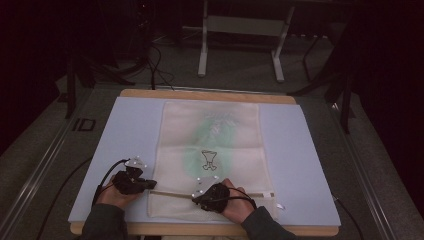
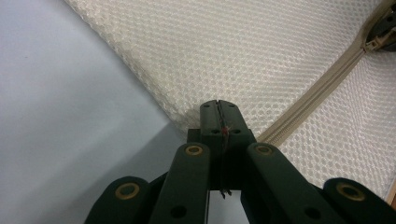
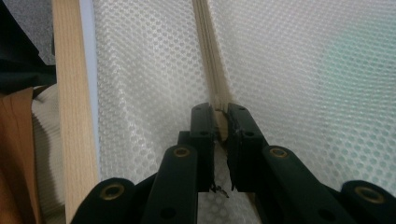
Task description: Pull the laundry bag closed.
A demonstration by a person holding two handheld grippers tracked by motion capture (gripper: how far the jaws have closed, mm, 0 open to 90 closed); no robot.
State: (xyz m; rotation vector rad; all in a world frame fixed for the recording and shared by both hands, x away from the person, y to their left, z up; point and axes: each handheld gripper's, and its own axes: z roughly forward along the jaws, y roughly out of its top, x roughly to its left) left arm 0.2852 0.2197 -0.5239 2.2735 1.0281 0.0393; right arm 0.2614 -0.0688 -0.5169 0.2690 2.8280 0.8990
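A cream mesh bag (image 1: 210, 145) lies flat on the pale blue mat, a greenish item showing faintly through it. Its beige zipper (image 1: 250, 194) runs across the near end. My left gripper (image 1: 150, 185) sits at the bag's left edge, where the zipper ends. In the left gripper view the left gripper (image 2: 218, 105) is shut, pinching the mesh bag (image 2: 261, 56) at that edge beside the zipper (image 2: 322, 84). My right gripper (image 1: 196, 199) is on the zipper line. In the right gripper view the right gripper (image 3: 220, 109) is shut on the beige zipper pull (image 3: 222, 125), with the zipper (image 3: 210, 56) running away ahead.
The pale blue mat (image 1: 300, 150) covers a wooden table (image 1: 200, 94), whose near edge (image 3: 70, 116) lies close to my right gripper. A white frame (image 1: 240, 30) stands on the grey floor beyond the table. Cables trail from both grippers.
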